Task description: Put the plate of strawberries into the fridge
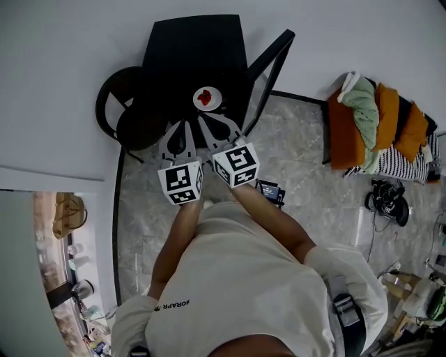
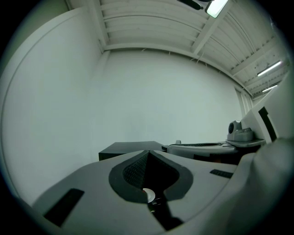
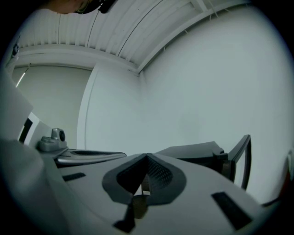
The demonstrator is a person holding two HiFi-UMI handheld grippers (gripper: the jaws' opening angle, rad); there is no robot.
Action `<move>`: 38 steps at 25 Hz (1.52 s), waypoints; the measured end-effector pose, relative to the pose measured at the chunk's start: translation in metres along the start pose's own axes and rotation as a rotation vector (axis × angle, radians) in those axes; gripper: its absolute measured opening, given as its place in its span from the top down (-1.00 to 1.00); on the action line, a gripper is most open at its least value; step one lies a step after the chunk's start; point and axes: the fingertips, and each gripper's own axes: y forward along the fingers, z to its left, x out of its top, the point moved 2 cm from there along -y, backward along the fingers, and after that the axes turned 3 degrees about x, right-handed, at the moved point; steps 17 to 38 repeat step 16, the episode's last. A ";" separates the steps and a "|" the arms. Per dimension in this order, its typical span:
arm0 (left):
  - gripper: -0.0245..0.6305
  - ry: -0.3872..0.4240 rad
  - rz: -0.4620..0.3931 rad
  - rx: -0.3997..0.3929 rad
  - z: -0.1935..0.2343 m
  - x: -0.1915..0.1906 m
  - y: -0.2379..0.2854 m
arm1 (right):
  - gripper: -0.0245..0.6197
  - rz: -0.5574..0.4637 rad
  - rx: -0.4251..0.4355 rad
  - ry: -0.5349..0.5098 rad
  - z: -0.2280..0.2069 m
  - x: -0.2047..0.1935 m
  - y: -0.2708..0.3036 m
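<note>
near the plate of strawberries (image 1: pixel 214 104), left tool (image 2: pixel 148 152) and right tool (image 3: pixel 147 156) are pressed together

The left gripper (image 2: pixel 148 152) fills the lower half of the frame, its grey jaws pressed together with nothing between them (the dark ribbed pads meet in a point at centre). Just behind the tips sits the flat top of a black box (image 2: pixel 131 147). At the right edge lies the right gripper (image 2: pixel 172 148), a small camera (image 2: pixel 238 130) on top. A white wall rises behind, with a ceiling lamp (image 2: pixel 216 6) at upper right.
</note>
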 end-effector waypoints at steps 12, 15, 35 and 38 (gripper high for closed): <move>0.92 -0.002 -0.007 -0.005 0.004 0.000 0.002 | 0.89 0.004 0.000 -0.001 0.001 -0.004 0.006; 0.92 -0.001 -0.006 -0.015 0.004 -0.001 0.003 | 0.89 0.009 -0.005 -0.005 0.002 -0.007 0.008; 0.92 0.000 -0.005 -0.018 0.004 -0.002 0.003 | 0.89 0.010 -0.006 -0.006 0.002 -0.008 0.008; 0.92 0.000 -0.005 -0.018 0.004 -0.002 0.003 | 0.89 0.010 -0.006 -0.006 0.002 -0.008 0.008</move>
